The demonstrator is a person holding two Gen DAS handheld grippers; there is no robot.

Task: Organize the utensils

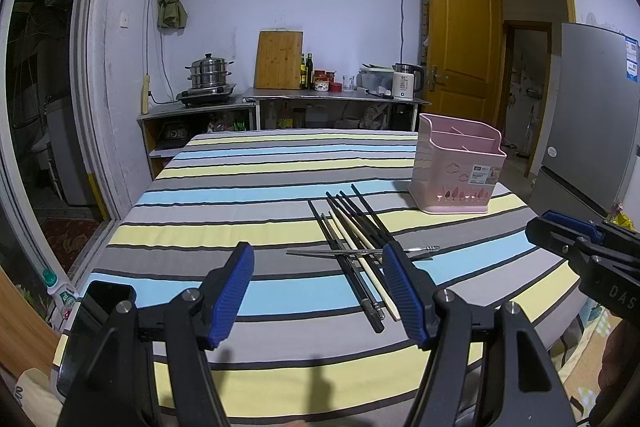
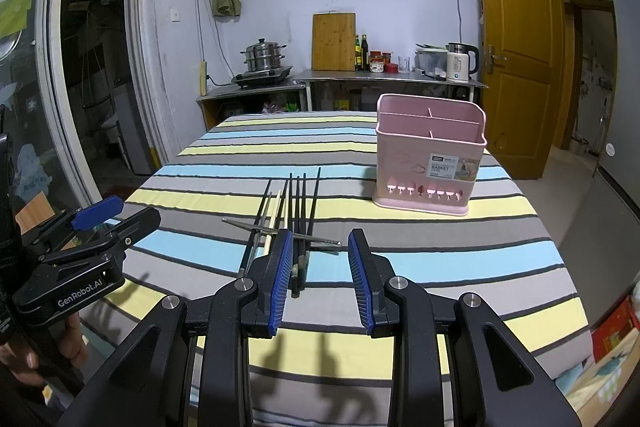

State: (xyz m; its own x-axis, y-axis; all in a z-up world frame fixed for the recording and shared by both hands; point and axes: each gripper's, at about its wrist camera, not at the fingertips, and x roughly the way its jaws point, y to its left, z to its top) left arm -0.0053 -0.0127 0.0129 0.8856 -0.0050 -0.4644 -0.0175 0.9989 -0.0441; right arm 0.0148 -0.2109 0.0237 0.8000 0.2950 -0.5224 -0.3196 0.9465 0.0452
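Observation:
Several chopsticks (image 1: 356,239) (image 2: 294,211), black, metal and pale wood, lie in a loose bundle on the striped tablecloth (image 1: 240,203) (image 2: 440,251), with one thin metal stick crossing them. A pink utensil basket (image 1: 458,169) (image 2: 430,157) with inner dividers stands upright beyond them to the right. My left gripper (image 1: 320,263) is open above the cloth, just left of the bundle's near ends. My right gripper (image 2: 318,251) is open too, over the near ends of the black chopsticks. Each gripper shows at the edge of the other's view.
A steel counter along the back wall holds a steamer pot (image 1: 209,73), a cutting board (image 2: 333,41), bottles and a kettle (image 2: 460,62). A wooden door (image 2: 516,39) stands open at right. A fridge (image 1: 592,107) is beyond the table's right edge.

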